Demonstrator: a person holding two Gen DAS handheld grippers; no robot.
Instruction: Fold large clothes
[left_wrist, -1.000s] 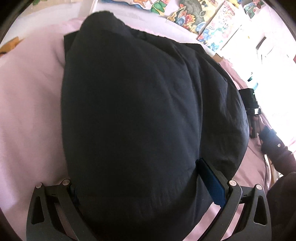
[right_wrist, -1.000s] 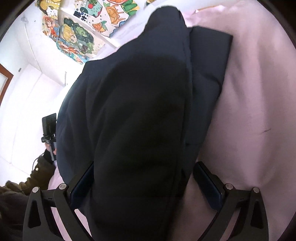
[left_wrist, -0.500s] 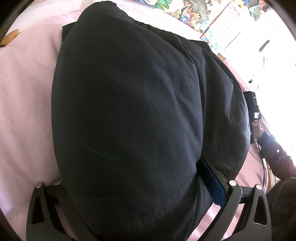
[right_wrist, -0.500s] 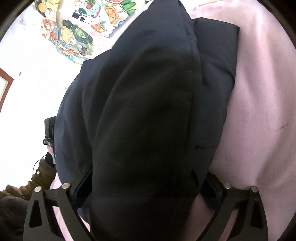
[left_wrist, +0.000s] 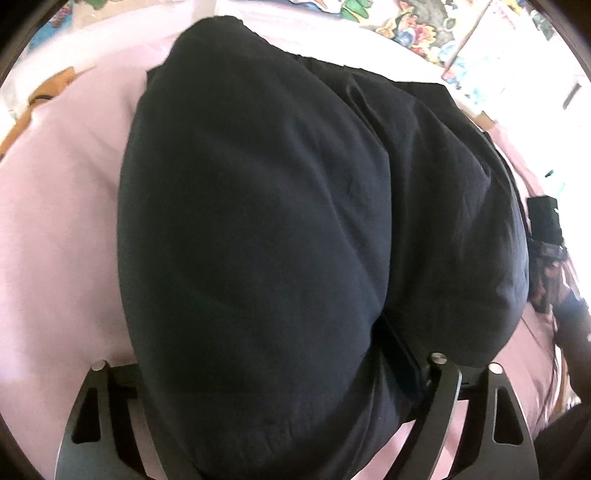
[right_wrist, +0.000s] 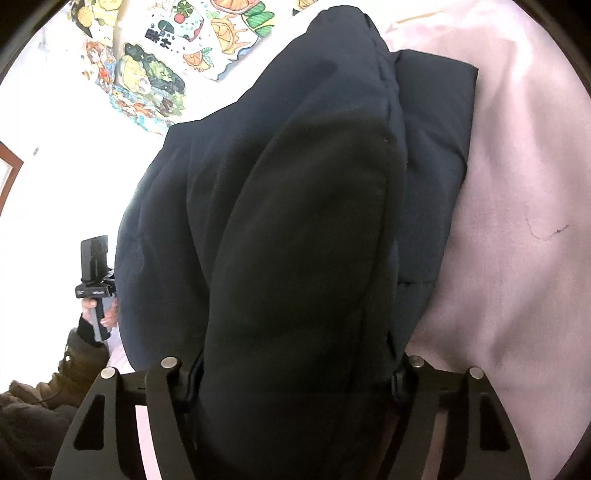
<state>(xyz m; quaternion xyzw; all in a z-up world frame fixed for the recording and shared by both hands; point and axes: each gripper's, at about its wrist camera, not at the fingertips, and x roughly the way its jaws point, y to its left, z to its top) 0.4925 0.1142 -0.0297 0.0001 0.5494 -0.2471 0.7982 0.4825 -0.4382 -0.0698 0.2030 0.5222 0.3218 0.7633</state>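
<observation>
A bulky dark navy padded jacket (left_wrist: 258, 221) lies folded on a pink bedsheet (left_wrist: 55, 240). It fills most of both wrist views. My left gripper (left_wrist: 266, 362) straddles a thick fold at the jacket's near edge; its jaws are closing and the fabric bulges between them, hiding the left fingertip. The right finger (left_wrist: 400, 362) is pressed into a crease. My right gripper (right_wrist: 295, 369) is closing the same way on a thick roll of the jacket (right_wrist: 303, 240), with both pads sunk against the cloth. A flatter layer (right_wrist: 436, 147) sticks out on the right.
The pink sheet (right_wrist: 517, 221) spreads to the right of the jacket. Colourful drawings (right_wrist: 147, 74) hang on the white wall behind. A person's hand holds a black camera on a grip (right_wrist: 94, 258) at the bed's edge. An orange item (left_wrist: 44, 92) lies far left.
Both pairs of jaws have narrowed onto the jacket's thick folds. The left view has lifted slightly and tilted, with the jacket bunching up more between the fingers.
</observation>
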